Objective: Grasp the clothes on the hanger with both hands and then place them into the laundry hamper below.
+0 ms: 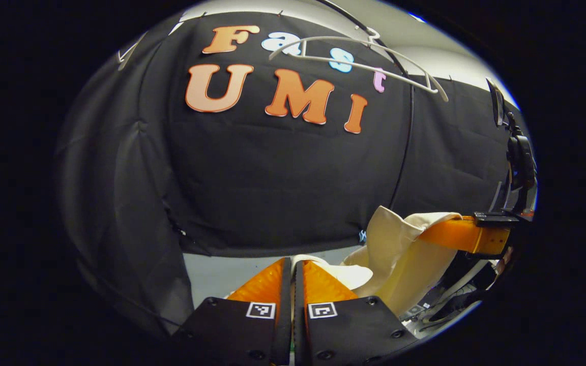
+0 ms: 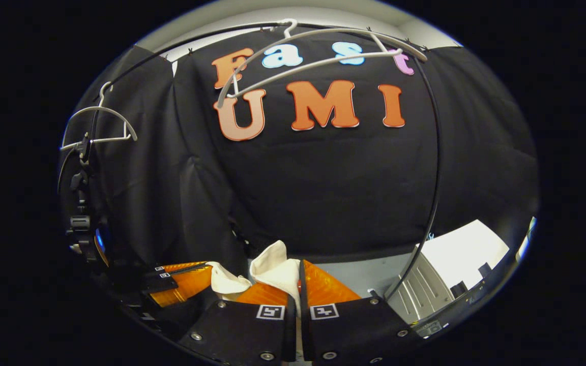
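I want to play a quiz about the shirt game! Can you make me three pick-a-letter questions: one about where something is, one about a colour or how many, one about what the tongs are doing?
1. Where is the big white hanger?
A. Up on the rail, bare
B. In the hamper
C. Between the tongs

2. What colour is the cloth garment?
A. Red
B. Cream
C. Blue

3. What are the right tongs doing?
A. Wide open
B. Holding a hanger
C. Shut on the garment

Answers:
1. A, it hangs high against the black wall with nothing on it.
2. B, the fabric looks pale cream in both views.
3. C, cloth sticks up from between the closed fingers; the left tongs pinch it too.
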Available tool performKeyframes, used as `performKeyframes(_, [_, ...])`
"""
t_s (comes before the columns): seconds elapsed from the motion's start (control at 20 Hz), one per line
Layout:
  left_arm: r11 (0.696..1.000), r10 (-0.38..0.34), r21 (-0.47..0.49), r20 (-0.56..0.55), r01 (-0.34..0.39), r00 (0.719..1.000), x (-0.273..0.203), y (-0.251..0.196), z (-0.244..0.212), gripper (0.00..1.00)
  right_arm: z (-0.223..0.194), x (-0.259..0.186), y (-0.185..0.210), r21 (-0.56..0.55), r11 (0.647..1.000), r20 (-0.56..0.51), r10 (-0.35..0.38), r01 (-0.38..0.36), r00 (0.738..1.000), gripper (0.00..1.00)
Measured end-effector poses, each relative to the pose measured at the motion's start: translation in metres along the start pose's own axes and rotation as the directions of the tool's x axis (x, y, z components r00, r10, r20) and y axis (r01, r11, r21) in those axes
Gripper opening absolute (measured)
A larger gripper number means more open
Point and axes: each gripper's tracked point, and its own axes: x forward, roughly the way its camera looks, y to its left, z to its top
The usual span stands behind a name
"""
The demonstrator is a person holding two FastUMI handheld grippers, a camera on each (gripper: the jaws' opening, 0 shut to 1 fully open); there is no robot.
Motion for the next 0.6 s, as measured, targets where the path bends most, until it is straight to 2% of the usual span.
performKeyframes(0.2, [0.999,0.01,-0.034,-0.094,-0.013,0.995,0.002,0.006,-0.037,0.1,-0.053,0.011,-0.002,0.004,1.0,-0.126,-0.004,0.005,0.992,0.07])
performKeyframes(0.35, [0.999,0.009,-0.031,-0.181,-0.015,0.983,0.006,0.014,-0.074,0.1,-0.092,0.011,-0.001,0.037,0.999,-0.215,0.001,0.007,0.977,0.08])
performKeyframes(0.45, [0.999,-0.001,-0.049,-0.264,-0.012,0.965,0.008,0.016,-0.103,0.1,-0.12,0.014,-0.005,0.043,0.999,-0.29,-0.012,0.025,0.957,0.08])
performKeyframes(0.55, [0.996,-0.008,-0.088,-0.359,-0.026,0.933,0.003,0.019,-0.135,0.11,-0.149,0.009,-0.014,0.04,0.998,-0.356,-0.038,0.056,0.934,0.1])
performKeyframes(0.6, [0.994,-0.005,-0.107,-0.381,-0.038,0.924,0.001,0.022,-0.143,0.19,-0.158,0.008,-0.017,0.044,0.997,-0.373,-0.045,0.066,0.927,0.11])
